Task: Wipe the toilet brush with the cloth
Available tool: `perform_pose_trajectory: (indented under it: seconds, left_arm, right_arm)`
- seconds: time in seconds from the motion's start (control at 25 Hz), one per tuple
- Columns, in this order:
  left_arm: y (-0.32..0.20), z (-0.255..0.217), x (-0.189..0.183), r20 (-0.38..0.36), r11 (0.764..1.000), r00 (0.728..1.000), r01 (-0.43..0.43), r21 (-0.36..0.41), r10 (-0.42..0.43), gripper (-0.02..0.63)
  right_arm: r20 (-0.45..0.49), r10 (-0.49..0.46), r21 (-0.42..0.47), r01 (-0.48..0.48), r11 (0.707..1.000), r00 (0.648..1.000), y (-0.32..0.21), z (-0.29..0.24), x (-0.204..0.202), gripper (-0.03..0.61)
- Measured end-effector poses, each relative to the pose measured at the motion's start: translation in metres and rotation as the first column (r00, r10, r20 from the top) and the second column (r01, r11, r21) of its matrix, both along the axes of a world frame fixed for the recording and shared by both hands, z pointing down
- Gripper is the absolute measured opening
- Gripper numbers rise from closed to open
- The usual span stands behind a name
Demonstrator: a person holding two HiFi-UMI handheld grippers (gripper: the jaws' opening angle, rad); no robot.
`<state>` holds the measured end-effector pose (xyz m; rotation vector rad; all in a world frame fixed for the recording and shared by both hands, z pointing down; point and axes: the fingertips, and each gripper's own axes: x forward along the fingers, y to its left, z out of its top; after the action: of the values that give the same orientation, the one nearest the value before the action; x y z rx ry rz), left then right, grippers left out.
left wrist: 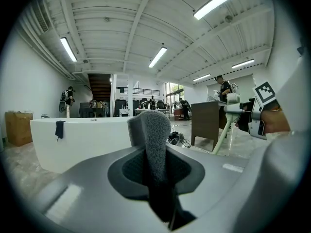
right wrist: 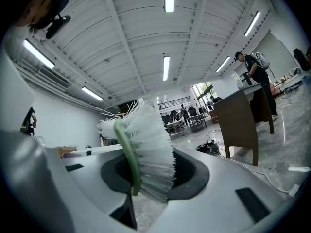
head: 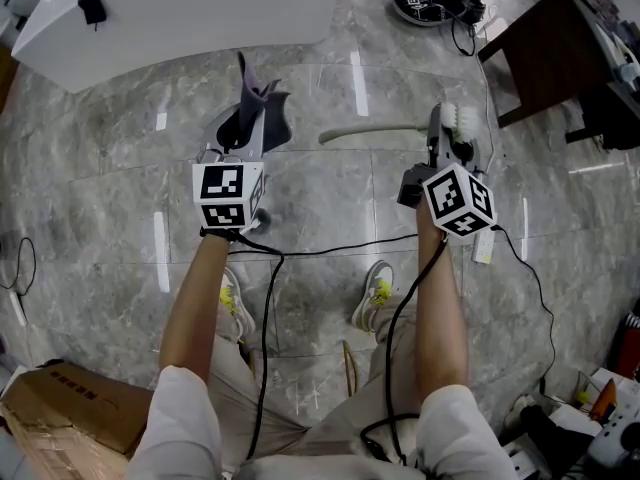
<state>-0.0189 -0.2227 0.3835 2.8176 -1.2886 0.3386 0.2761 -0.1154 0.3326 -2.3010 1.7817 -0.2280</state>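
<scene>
the marble floor (head: 100,168) fills the head view. a white surface (head: 200,8) lies at the far left and a dark desk (head: 550,58) at the far right. we stand with both forearms extended. neither task item rests on any of these: both are carried in the air above the floor, so that they can be brought together freely.

the toilet brush (head: 375,132) is the longer item. the right gripper (head: 440,138) has its jaws pinching it at the bristle end, and the bristles fan out between the jaws in the right gripper view. the pale handle runs level and projects toward the left gripper (head: 245,148). we judge that this presents the shaft for wiping.

the cloth (head: 258,108) is grey and bunched. the left jaws are pressed together on it, leaving a thick tuft standing beyond the tips as the wiping face. cloth and handle tip are near but apart. we judge that wiping contact is not yet made, and the next move calls for closing this gap.
</scene>
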Motion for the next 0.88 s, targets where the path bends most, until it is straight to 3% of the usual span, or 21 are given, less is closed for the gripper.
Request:
perform_pose_trajectory:
  seconds: [0.88]
  left_arm:
    - [0.0055,0.0047,0.0073,0.0,1.0,1.0,-0.027,-0.002,0.027,0.058]
  right_arm:
    - [-0.003,-0.004,-0.003,0.004,1.0,1.0,-0.0007,0.0021,-0.0004,0.143]
